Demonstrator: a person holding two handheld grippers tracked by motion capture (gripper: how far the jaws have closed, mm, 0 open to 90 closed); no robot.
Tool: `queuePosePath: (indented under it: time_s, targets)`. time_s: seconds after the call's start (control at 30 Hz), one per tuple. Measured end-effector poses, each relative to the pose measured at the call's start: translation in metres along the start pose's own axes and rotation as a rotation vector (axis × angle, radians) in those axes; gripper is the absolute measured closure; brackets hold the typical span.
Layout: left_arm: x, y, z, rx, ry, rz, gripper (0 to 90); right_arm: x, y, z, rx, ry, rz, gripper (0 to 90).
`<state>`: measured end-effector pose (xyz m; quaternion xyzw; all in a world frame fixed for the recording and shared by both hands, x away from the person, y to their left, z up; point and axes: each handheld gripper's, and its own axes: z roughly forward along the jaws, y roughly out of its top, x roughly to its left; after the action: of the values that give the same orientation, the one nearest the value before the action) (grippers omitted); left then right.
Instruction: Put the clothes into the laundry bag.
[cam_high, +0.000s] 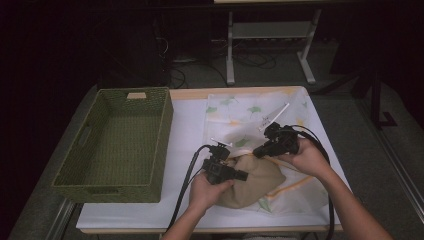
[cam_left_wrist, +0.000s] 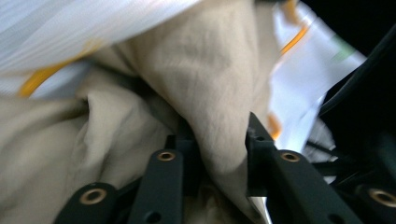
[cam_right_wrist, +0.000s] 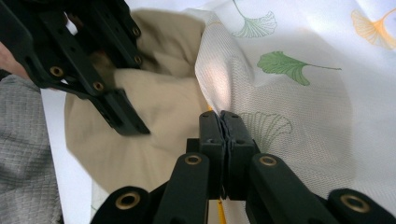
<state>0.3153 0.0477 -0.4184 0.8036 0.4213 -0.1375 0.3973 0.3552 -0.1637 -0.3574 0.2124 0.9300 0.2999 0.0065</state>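
A beige cloth (cam_high: 257, 184) lies bunched at the table's front, partly inside a white mesh bag (cam_high: 240, 115) printed with green and orange leaves. My left gripper (cam_high: 243, 176) points right, shut on a fold of the beige cloth (cam_left_wrist: 219, 93); the left gripper view has the fold squeezed between the jaws of the left gripper (cam_left_wrist: 219, 137). My right gripper (cam_high: 258, 151) points left, shut on the bag's edge. In the right gripper view the right gripper (cam_right_wrist: 223, 122) pinches the mesh bag (cam_right_wrist: 299, 93) beside the beige cloth (cam_right_wrist: 163, 107), with the left gripper (cam_right_wrist: 133, 126) close by.
A green woven basket (cam_high: 165, 130) stands at the left of the white table (cam_high: 187, 130). A small white tag or stick (cam_high: 274, 116) lies on the bag's far part. Cables trail off the front edge. A grey sleeve (cam_right_wrist: 23, 149) is near the jaws.
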Motion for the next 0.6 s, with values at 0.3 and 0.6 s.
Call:
queuePosePath:
  time_s: [0.3,0.6]
  targets:
    - [-0.007,0.019,0.017,-0.144,-0.023,-0.074,74.9,0.008,0.004,-0.024,-0.036,-0.026,-0.02,87.9]
    - [-0.006,0.005,0.001,-0.063,0.036,-0.007,50.8,-0.003,-0.009,-0.004,-0.003,0.0,0.035,87.8]
